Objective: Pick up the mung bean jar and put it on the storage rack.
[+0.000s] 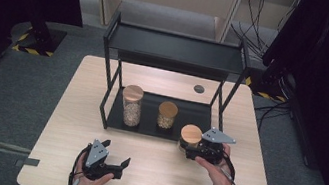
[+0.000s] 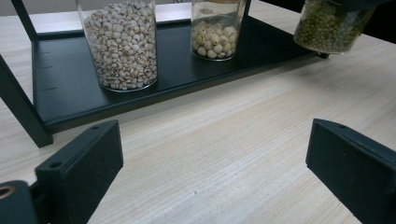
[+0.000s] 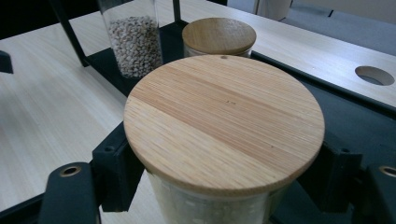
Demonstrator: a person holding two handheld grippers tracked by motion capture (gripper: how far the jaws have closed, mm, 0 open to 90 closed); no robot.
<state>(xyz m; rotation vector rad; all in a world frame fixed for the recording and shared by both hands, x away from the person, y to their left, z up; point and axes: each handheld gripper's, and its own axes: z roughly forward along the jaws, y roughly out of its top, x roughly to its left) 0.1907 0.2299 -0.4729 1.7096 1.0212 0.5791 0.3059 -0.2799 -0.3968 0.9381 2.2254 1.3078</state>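
My right gripper (image 1: 191, 146) is shut on a glass jar (image 1: 191, 133) with a round wooden lid (image 3: 224, 121), its jaws pressing on the glass just below the lid. The jar holds small green beans (image 2: 330, 25) and sits at the front right corner of the black shelf rack (image 1: 194, 115). My left gripper (image 1: 117, 151) rests near the table's front edge, open, with bare tabletop between its jaws (image 2: 215, 172).
On the rack's lower tray (image 2: 60, 79) stand a tall jar of pale grains (image 1: 132, 106) and a short jar of round white seeds (image 1: 167, 115), both with wooden lids. The rack's upper shelf (image 1: 175, 48) overhangs them. A round hole (image 1: 198, 88) is in the tabletop behind.
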